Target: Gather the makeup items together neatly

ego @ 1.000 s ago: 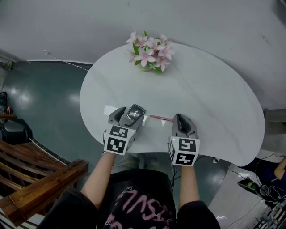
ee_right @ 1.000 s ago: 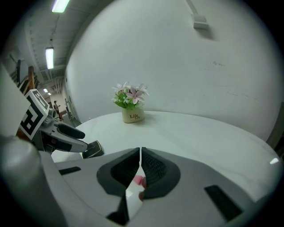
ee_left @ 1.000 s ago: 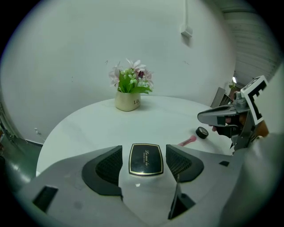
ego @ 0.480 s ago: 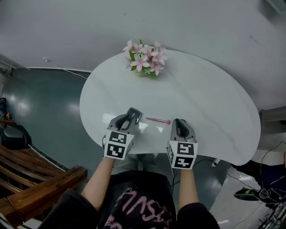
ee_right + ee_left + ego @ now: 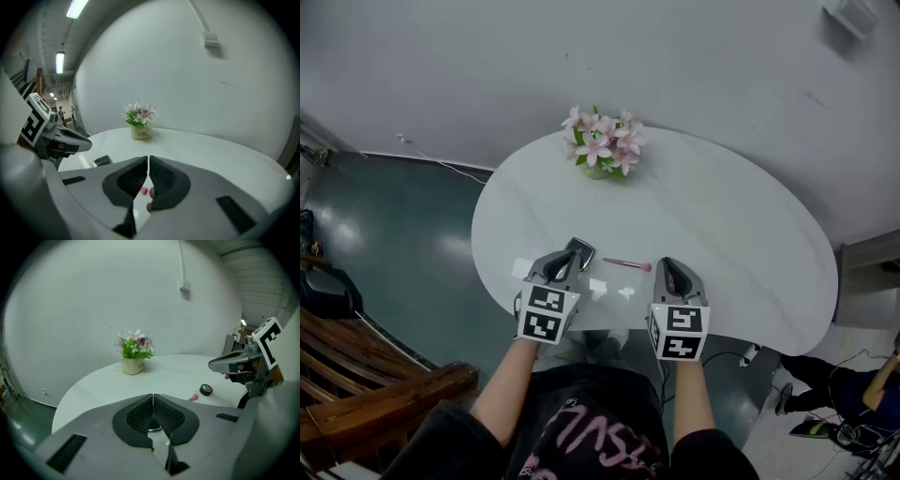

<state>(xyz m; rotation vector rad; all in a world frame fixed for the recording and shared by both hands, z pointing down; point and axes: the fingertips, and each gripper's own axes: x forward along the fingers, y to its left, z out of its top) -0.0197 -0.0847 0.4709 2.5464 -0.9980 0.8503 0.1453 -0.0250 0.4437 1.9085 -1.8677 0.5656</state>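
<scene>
Left gripper (image 5: 153, 398): jaws have just been closing; the ribbed dark pads now meet on nothing. Right gripper (image 5: 147, 161): also closed and empty. Slim pink brush (image 5: 626, 265) lies by the near edge of the glossy white table (image 5: 731, 225), ahead of and between both grippers. Its long axis runs along that edge, thicker end toward the right gripper. Small dark compact (image 5: 205, 389) sits near it.
</scene>
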